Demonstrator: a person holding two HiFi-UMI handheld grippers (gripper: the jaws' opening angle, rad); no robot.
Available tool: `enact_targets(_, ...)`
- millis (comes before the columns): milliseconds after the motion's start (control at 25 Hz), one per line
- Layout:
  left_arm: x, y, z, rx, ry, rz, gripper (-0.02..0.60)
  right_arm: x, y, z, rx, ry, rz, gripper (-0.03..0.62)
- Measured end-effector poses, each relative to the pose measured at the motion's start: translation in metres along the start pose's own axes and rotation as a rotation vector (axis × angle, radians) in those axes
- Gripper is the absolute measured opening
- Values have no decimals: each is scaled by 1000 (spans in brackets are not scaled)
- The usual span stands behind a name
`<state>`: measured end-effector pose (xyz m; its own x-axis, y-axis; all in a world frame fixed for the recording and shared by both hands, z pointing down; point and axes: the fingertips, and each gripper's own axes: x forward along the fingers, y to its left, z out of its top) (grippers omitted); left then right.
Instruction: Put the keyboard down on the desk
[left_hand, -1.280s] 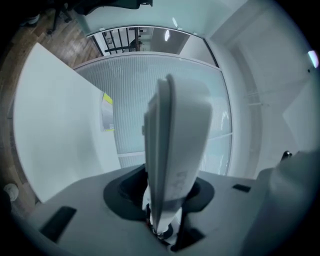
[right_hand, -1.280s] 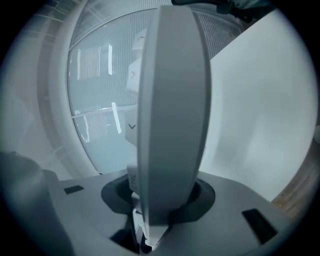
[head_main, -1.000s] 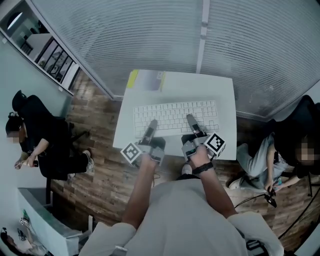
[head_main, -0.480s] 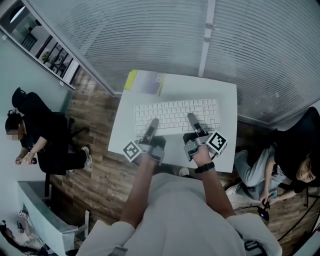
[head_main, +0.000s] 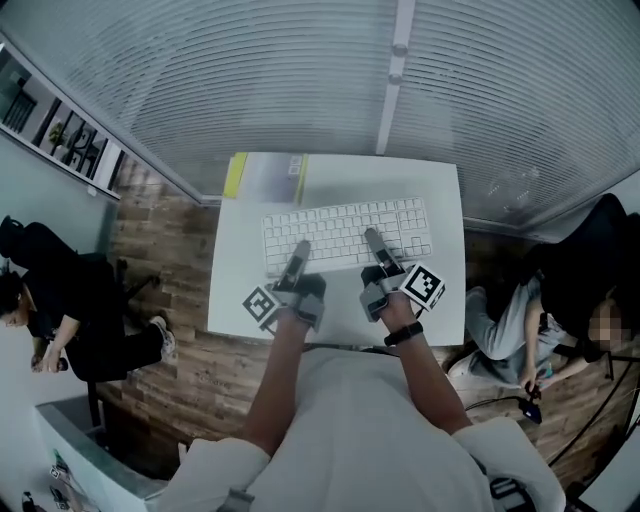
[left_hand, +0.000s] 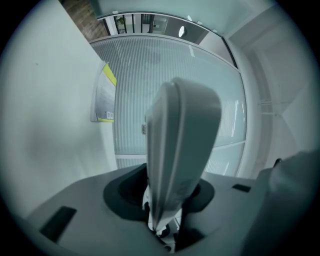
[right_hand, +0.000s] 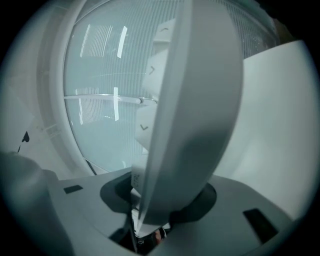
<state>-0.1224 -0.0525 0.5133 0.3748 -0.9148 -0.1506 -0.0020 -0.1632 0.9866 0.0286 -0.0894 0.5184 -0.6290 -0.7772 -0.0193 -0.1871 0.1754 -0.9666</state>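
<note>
Item 1. White keyboard (head_main: 345, 230): lies lengthwise over the middle of the white desk (head_main: 232, 290), its long edges parallel to the desk's near edge. From above it cannot be told whether its underside touches the desktop.

Item 2. Left gripper (head_main: 298, 256): fingers drawn together on the keyboard's near edge, left of centre. In the left gripper view the fingers (left_hand: 182, 130) read as one grey mass with a sliver of white at their root. Marker cube (head_main: 262, 305) sits at the wrist end.

Item 3. Right gripper (head_main: 375, 246): fingers likewise clamped on the near edge, right of centre. The right gripper view shows white keys with chevron marks (arrow keys, by the look) just beside the finger. Its marker cube (head_main: 423, 285) faces up.

Item 4. Booklet (head_main: 265, 178) with a yellow edge: flat at the desk's far left corner, apart from the keyboard.

Item 5. Ribbed glass wall (head_main: 300, 80): runs behind the desk's far edge.

Item 6. Wood-plank floor (head_main: 165, 250), with one seated person (head_main: 60, 290) to the left and a second person (head_main: 540, 300) to the right, both well apart from the desk.
</note>
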Motion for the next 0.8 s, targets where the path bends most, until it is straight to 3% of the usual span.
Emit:
enact_targets(440,16,36,3,8,79,58,132,2,-44,0,39,-54,-54,156)
enact_targets(800,20,73,4,-54,90,140,132,10,-73,-5,101,-45,-129,156)
